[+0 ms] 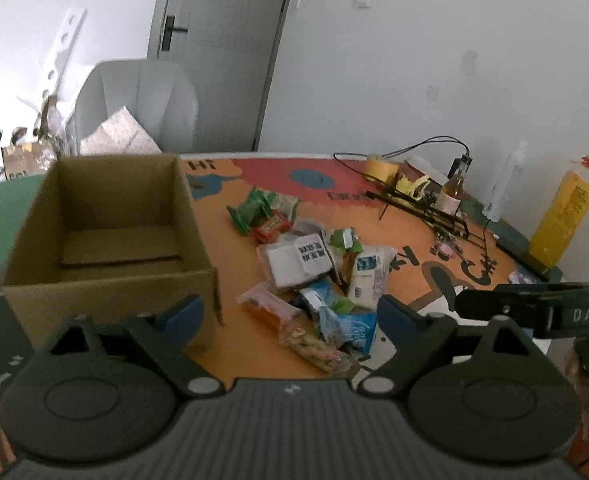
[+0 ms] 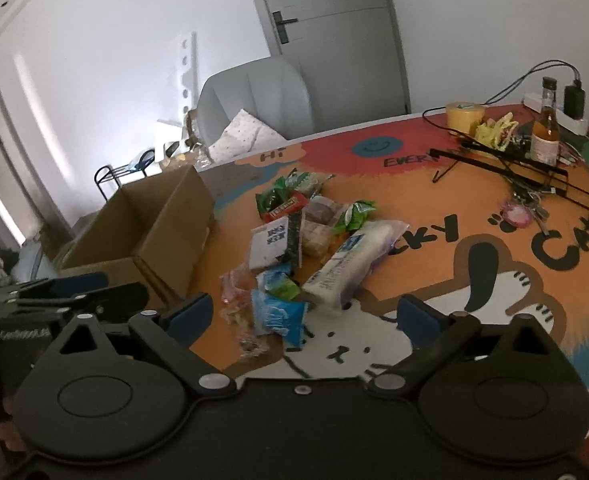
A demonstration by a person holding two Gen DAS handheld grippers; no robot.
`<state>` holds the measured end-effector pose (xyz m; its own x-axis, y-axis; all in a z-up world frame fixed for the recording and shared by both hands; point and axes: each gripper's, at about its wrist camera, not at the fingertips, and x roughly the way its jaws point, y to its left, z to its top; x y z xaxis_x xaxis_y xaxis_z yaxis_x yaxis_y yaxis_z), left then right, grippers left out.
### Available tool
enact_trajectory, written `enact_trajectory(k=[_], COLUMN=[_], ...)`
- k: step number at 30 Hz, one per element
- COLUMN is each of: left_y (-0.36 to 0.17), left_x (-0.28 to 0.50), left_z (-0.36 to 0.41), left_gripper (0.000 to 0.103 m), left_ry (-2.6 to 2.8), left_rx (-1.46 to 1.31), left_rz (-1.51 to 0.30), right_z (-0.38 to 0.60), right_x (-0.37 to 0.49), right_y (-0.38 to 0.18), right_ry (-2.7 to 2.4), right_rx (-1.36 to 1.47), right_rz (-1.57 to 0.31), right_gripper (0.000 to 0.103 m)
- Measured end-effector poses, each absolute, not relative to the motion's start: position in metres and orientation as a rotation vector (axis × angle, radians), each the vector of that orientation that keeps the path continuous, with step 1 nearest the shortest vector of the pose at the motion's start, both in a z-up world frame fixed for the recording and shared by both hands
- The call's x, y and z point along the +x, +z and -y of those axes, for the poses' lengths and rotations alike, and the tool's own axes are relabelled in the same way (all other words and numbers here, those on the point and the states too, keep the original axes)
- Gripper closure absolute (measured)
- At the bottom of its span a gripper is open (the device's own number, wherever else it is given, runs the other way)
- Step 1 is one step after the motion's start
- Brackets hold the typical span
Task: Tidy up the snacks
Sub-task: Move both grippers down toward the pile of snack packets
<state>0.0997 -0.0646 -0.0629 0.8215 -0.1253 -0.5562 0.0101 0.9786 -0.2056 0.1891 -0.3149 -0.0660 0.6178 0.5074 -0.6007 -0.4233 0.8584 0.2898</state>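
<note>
Left gripper (image 1: 290,314): we see both blue-padded fingers spread wide, nothing btwn them. It hovers above the near edge of the table, w/ the box to its left and the snack pile straight ahead.
Right gripper (image 2: 304,314): jaws wide apart too, holding nothing. It hangs over the white cat print on the mat, pile just beyond the fingertips.
Cardboard box (image 1: 106,224): open-topped, flaps folded down inside; we see only bare cardboard on its floor. Sits on the left part of the table, just beside the pile but apart from it.
Snack pile (image 1: 314,264): loose heap of wrapped packets on the orange part of the mat, approx. mid-table.
Green packets (image 1: 254,208): at the far end of the pile, w/ a red bar (image 2: 288,207) touching them.
White pack w/ black label (image 2: 272,244): middle of the heap, lying flat.
Long white-blue pack (image 2: 350,264): lies diagonally on the right side of the heap.
Blue packet (image 2: 278,316): nearest end, closest to the right gripper.
Mat (image 2: 494,248): orange/red, cat drawing, text "CAT" visible.
Far-right clutter: yellow tape roll (image 2: 464,118), small glass bottle (image 2: 546,128), black wire rack (image 2: 534,176), yellow bottle (image 1: 562,216), all well apart from the snacks.
Background: grey chair (image 1: 142,104) and door (image 2: 334,40) behind the table.
</note>
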Motion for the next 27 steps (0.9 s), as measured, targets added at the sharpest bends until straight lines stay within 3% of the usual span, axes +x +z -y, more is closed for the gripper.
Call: enact_trajectory(k=[6,15,19,27], left_y=[-0.083,-0.114,-0.122,-0.13], left_x=[0.117,0.141,0.15,0.156], left_z=[0.077,0.098,0.108,0.107], left_gripper=[0.027,0.046,0.047,0.049], left_ry=[-0.066,-0.048,-0.038,0.02], left_rx=[-0.237,-0.268,-0.247,-0.219], left_rz=[-0.634,-0.709,-0.724,-0.737], right_z=[0.323,0.321,0.32,0.318], right_x=[0.213,0.233,0.242,0.259], right_y=[-0.082,-0.117,-0.126,-0.135], right_ry=[0.578,0.636,0.663,0.706], right_rx=[0.119,0.15,0.185,0.251], right_rz=[-0.757,-0.821,-0.842,-0.86], right_gripper=[0.014,0.034,0.041,0.044])
